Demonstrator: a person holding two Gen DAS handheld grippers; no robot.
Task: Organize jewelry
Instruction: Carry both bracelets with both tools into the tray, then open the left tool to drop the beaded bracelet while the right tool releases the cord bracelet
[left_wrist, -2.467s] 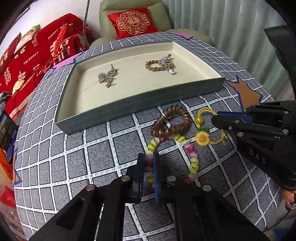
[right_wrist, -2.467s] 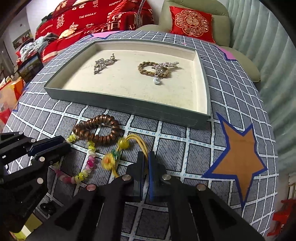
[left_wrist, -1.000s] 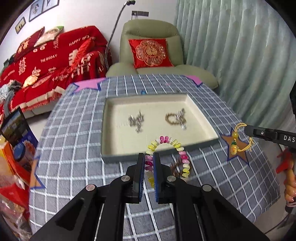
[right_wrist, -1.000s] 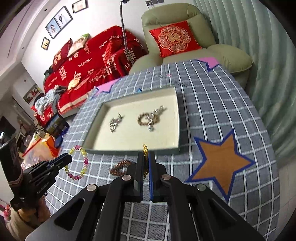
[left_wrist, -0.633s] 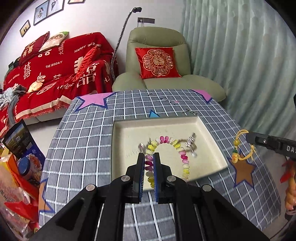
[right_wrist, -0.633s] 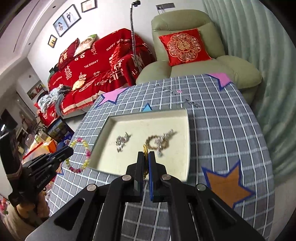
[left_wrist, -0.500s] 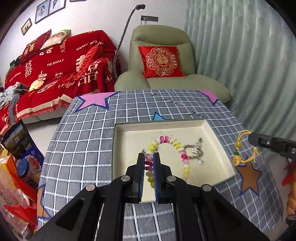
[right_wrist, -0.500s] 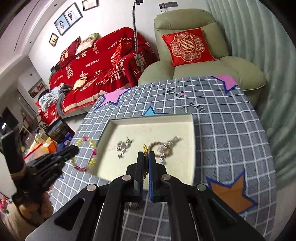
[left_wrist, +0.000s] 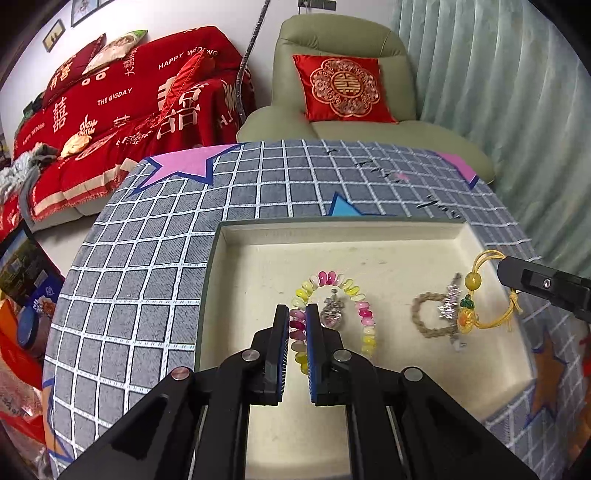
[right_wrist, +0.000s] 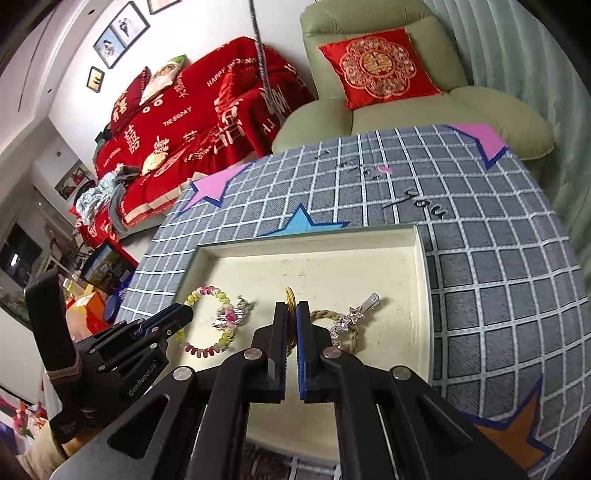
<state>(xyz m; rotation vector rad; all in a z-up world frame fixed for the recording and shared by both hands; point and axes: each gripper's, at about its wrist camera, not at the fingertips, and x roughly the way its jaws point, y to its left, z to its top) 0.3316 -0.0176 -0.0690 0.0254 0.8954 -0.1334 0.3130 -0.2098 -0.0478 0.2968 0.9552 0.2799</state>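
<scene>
My left gripper (left_wrist: 297, 314) is shut on a pastel bead bracelet (left_wrist: 364, 314), whose loop hangs over the cream-lined tray (left_wrist: 332, 236). The right wrist view shows this left gripper (right_wrist: 181, 314) and the bead bracelet (right_wrist: 221, 343) over the tray's left half. My right gripper (right_wrist: 291, 308) is shut on a yellow cord bracelet (right_wrist: 290, 295). In the left wrist view the yellow cord bracelet (left_wrist: 467, 317) dangles from the right gripper (left_wrist: 506, 269) with its beads and charm. In the tray lie a silver crystal piece (left_wrist: 332, 314) and a brown rope bracelet (left_wrist: 419, 317) with a silver star clip (left_wrist: 448, 306).
The tray (right_wrist: 295, 243) sits on a round table with a grey checked cloth (left_wrist: 147, 277) bearing coloured stars. Behind stand a green armchair (left_wrist: 343, 40) with a red cushion and a red-covered sofa (left_wrist: 110, 110). A curtain (left_wrist: 498, 92) hangs at the right.
Both grippers have moved forward and lower with their bracelets, from the near table edge to over the tray. The tray now looks much closer.
</scene>
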